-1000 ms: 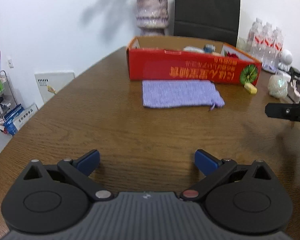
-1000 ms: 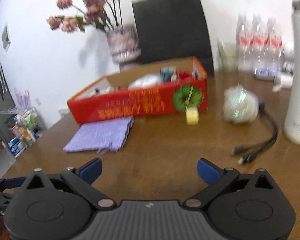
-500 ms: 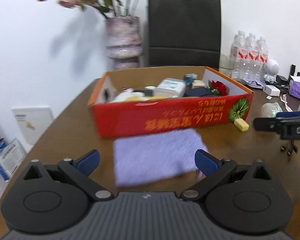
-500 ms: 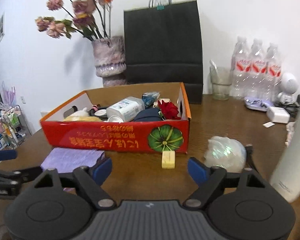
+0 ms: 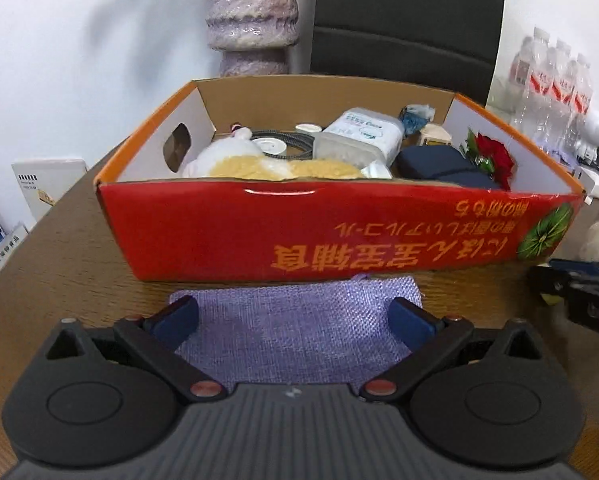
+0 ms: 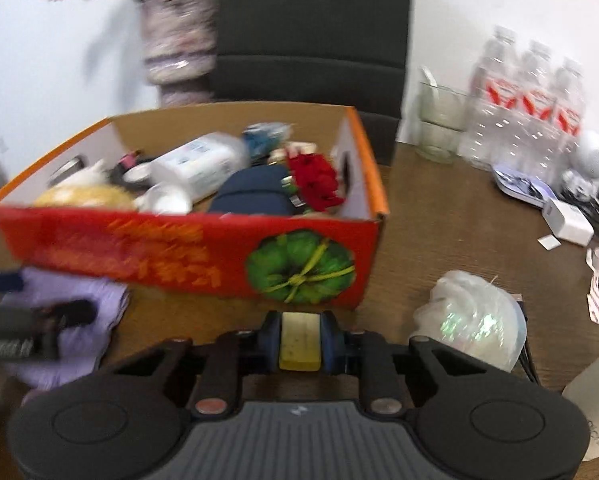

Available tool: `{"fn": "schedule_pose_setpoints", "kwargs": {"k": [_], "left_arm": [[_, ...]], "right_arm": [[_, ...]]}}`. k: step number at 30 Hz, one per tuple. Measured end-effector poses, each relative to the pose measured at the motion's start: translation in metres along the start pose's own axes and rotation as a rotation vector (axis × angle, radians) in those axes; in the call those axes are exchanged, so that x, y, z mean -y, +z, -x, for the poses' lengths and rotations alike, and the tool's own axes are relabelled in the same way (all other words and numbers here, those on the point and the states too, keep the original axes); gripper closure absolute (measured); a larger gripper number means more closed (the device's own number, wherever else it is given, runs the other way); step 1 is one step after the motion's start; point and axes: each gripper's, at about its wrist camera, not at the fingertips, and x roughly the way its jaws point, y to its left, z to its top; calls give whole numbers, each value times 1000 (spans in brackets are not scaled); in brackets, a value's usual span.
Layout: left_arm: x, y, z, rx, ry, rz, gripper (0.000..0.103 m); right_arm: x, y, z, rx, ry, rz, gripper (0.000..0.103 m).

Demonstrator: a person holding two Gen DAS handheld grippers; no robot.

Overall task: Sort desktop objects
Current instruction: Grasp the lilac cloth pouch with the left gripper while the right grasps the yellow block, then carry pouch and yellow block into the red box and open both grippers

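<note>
Two tongs near red box (image 5: 331, 232) front wall: left tongs (image 5: 295, 314) apart over purple cloth (image 5: 295, 320); right tongs (image 6: 300, 340) clamped on yellow block (image 6: 300, 340), bare desk (image 6: 439, 224) rightward

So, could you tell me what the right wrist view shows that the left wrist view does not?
Only the right wrist view shows the right gripper shut on the yellow block, plus the drinking glass. Only the left wrist view shows the open left gripper straddling the purple pouch. Both show the red box and water bottles.
</note>
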Motion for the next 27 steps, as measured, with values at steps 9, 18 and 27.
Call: {"fn": "schedule_pose_setpoints", "kwargs": {"k": [9,18,27], "left_arm": [[19,-25,30,77,-57,-69,50],[25,-56,64,97,-132,-155,93],[5,-72,110,109,-166,-89,99]], "right_arm": [[-4,-21,35,25,57,-62,83],[-6,-58,70,82,107,-129,83],[-4,-62,98,204,115,-154,83]]}}
